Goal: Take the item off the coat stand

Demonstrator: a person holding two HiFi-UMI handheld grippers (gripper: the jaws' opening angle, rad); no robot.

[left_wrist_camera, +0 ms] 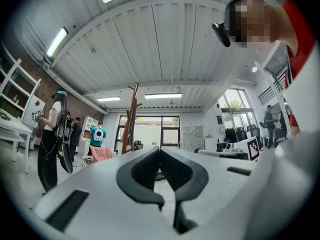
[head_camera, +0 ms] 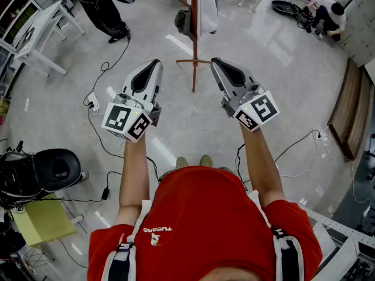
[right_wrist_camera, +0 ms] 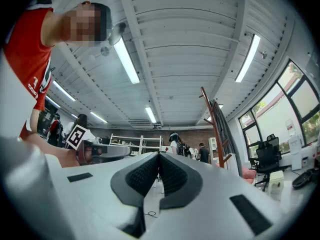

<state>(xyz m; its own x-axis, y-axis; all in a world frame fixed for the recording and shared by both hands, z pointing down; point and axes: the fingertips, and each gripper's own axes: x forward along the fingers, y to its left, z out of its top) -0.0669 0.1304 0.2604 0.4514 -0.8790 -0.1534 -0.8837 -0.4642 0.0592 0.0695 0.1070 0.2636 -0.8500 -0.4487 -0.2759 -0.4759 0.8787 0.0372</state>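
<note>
A wooden coat stand [head_camera: 193, 45] rises from the grey floor straight ahead of me. A white garment [head_camera: 207, 7] hangs on it, with a dark item [head_camera: 183, 22] beside the pole. Both grippers are held up side by side short of the stand, touching nothing. My left gripper [head_camera: 154, 64] points at the stand's left side and is shut and empty. My right gripper [head_camera: 216, 62] points at its right side, also shut and empty. In the left gripper view the coat stand [left_wrist_camera: 131, 119] is far off beyond the gripper [left_wrist_camera: 160, 149]. The right gripper view has the coat stand [right_wrist_camera: 217, 129] right of the gripper [right_wrist_camera: 159, 155].
A person in black [head_camera: 104, 7] stands at the back left near white shelving [head_camera: 35, 31]. Another person [head_camera: 329, 12] crouches at the back right. Cables and a power strip [head_camera: 94, 103] lie on the floor at left. A black chair [head_camera: 55, 168] stands at left, a wooden bench [head_camera: 350, 113] at right.
</note>
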